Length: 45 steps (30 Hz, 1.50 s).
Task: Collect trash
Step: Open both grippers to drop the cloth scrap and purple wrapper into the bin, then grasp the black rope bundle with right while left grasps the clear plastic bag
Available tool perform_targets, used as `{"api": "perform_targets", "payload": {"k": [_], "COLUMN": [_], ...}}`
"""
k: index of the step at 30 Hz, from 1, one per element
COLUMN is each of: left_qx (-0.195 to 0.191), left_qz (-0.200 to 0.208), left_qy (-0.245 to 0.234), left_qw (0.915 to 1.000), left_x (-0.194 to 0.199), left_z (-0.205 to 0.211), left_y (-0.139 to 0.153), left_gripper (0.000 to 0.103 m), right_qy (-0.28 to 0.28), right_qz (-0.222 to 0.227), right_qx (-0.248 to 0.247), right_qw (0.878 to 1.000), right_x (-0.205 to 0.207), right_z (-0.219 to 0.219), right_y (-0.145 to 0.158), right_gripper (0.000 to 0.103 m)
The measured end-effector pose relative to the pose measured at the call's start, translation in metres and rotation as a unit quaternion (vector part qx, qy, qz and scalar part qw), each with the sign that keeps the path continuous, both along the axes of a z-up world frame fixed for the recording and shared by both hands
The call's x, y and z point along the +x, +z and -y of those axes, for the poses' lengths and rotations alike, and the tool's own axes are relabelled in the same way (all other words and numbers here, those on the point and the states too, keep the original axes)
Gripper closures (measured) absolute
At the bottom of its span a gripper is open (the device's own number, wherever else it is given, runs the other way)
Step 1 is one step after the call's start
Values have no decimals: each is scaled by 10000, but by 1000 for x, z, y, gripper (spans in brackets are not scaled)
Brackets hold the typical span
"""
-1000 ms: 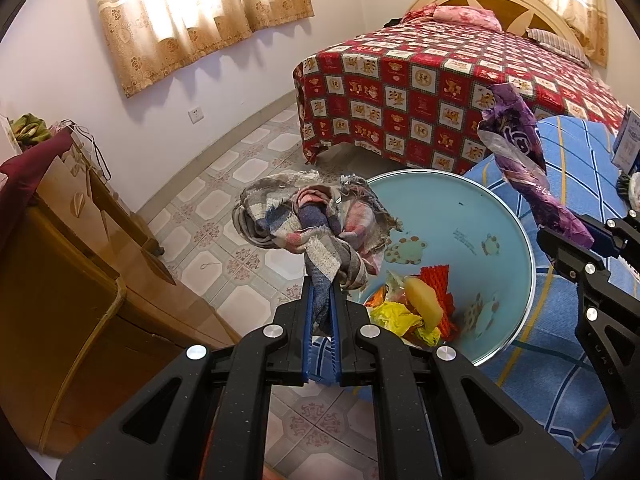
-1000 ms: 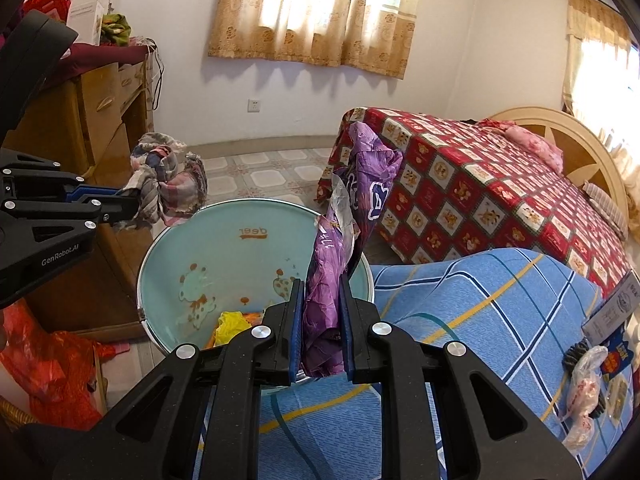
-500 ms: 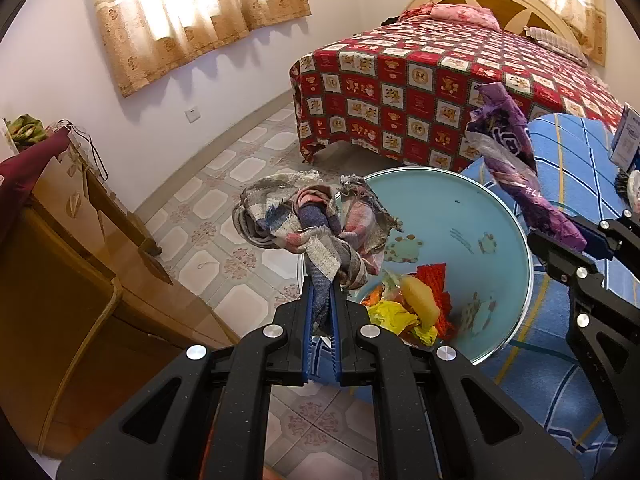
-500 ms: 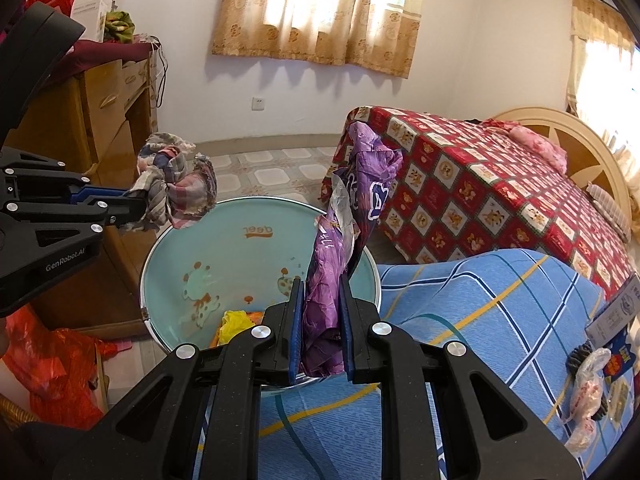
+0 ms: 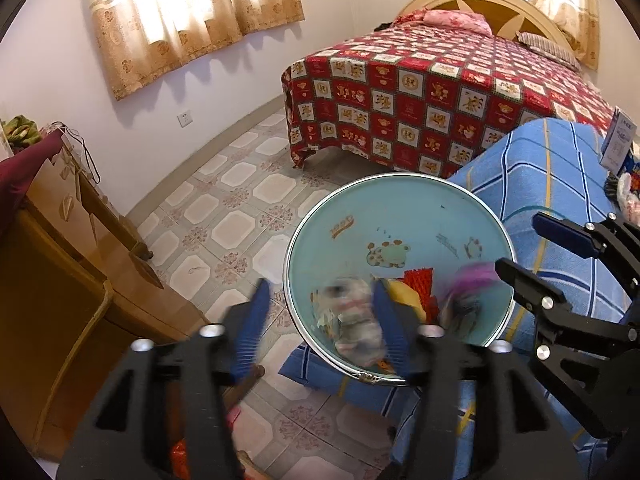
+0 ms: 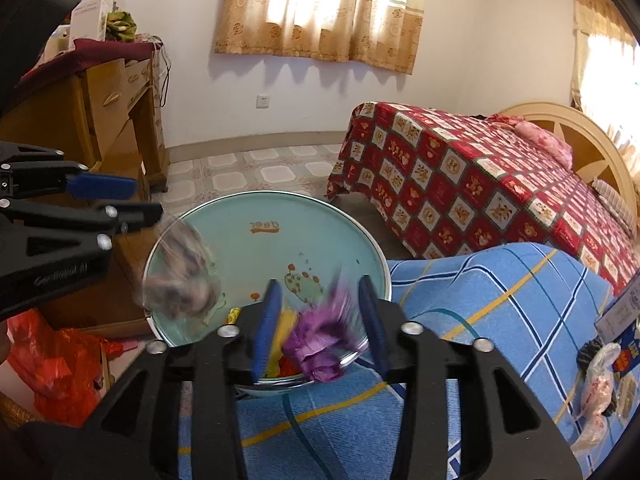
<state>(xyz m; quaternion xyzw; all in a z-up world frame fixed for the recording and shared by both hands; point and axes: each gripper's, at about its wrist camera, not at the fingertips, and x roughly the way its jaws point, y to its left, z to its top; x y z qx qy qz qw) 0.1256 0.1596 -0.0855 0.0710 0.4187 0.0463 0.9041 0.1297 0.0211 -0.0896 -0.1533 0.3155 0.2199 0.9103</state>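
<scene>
The mouth of the teal basin (image 5: 400, 216) at frame centre is wide open from above, though its lower part is already taken up by yellow and red trash (image 5: 412, 292) plus the blurred plaid rag (image 5: 356, 320) and purple wrapper (image 6: 320, 336). Upper left of the left wrist view, a big stretch of tiled floor (image 5: 240, 216) is left free. The wooden dresser (image 5: 60, 264) blocks the left edge, the red quilted bed (image 5: 440, 92) the upper right. The basin's right rim is hemmed in by the blue striped blanket (image 6: 500, 308), with small clutter (image 6: 600, 384) at its far right. Lower left in the right wrist view is crowded by a red plastic bag (image 6: 60, 364).
</scene>
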Motion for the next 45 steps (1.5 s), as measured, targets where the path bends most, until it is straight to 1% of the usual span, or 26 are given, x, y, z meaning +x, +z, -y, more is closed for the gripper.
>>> {"api": "perform_targets", "payload": {"k": [1,2,3,4,6,9,12,14,16,18,21,22,24,25,27,28,31,32,34,38,41,43,45], "left_qx": [8,-4,-37,-58,-29,4,39,74,73,76,45,53,-12,-60,-97,-139,-164,-184,-216,-203,-194,-179,-163], "left_qz": [0,-17,-49,-74,-77,-90,-106,-131,-142,-139,-98,-78,-72,-68,-124,-164,-180,-165,-170,-134,-164,-251,-328], "left_qy": [-8,-22,-42,-62,-114,-162,-209,-286,-380,-617,-891,-1000,-1164,-1271,-1493,-1597,-1864,-1962,-2080,-2274,-2320,-2333,-2355], "left_qw": [10000,10000,10000,9999,9999,9998,9997,9995,9991,9980,9960,9949,9932,9918,9887,9869,9822,9802,9777,9735,9724,9719,9712], "left_x": [0,0,0,-1,-3,-5,-5,-4,-2,0,1,1,2,2,1,1,-1,-1,0,3,5,9,11], "left_z": [0,1,2,4,9,19,29,41,58,83,120,137,166,183,218,232,275,290,311,354,374,387,396], "left_y": [0,-1,-2,-4,-5,-8,-8,-9,-8,-8,-6,-6,-6,-6,-8,-9,-9,-8,-6,-6,-10,-16,-23], "left_gripper": [46,46,44,37,27,15,15,14,14,14,14,14,14,14,14,14,14,14,14,14,14,14,15], "right_qy": [-42,-92,-102,-135,-211,-405,-833,-1113,-1541,-1808,-2522,-2619,-3083,-3166,-3438,-3626,-3882,-4012,-4198,-4609,-4802,-4847,-4850], "right_qz": [6,0,-1,-9,-28,-45,-109,-109,-84,-51,64,77,118,119,111,115,135,149,176,163,117,87,55], "right_qx": [24,67,75,92,93,225,455,576,677,701,690,695,661,654,646,610,556,527,482,474,521,592,629], "right_qw": [10000,9999,9999,9999,9997,9989,9954,9921,9857,9810,9652,9626,9489,9462,9368,9299,9198,9143,9062,8860,8756,8726,8722], "right_x": [-1,-3,-3,-5,-10,-21,-36,-43,-52,-58,-76,-78,-89,-92,-100,-108,-117,-121,-127,-136,-140,-142,-144], "right_z": [3,7,7,11,20,43,87,111,144,162,211,219,250,257,285,300,327,340,356,394,415,423,429], "right_y": [0,1,1,1,2,7,12,14,18,20,21,20,17,15,11,8,4,2,1,-3,-7,-9,-13], "right_gripper": [51,49,46,46,44,38,37,33,31,31,30,29,28,27,27,27,26,26,25,25,25,25,25]}}
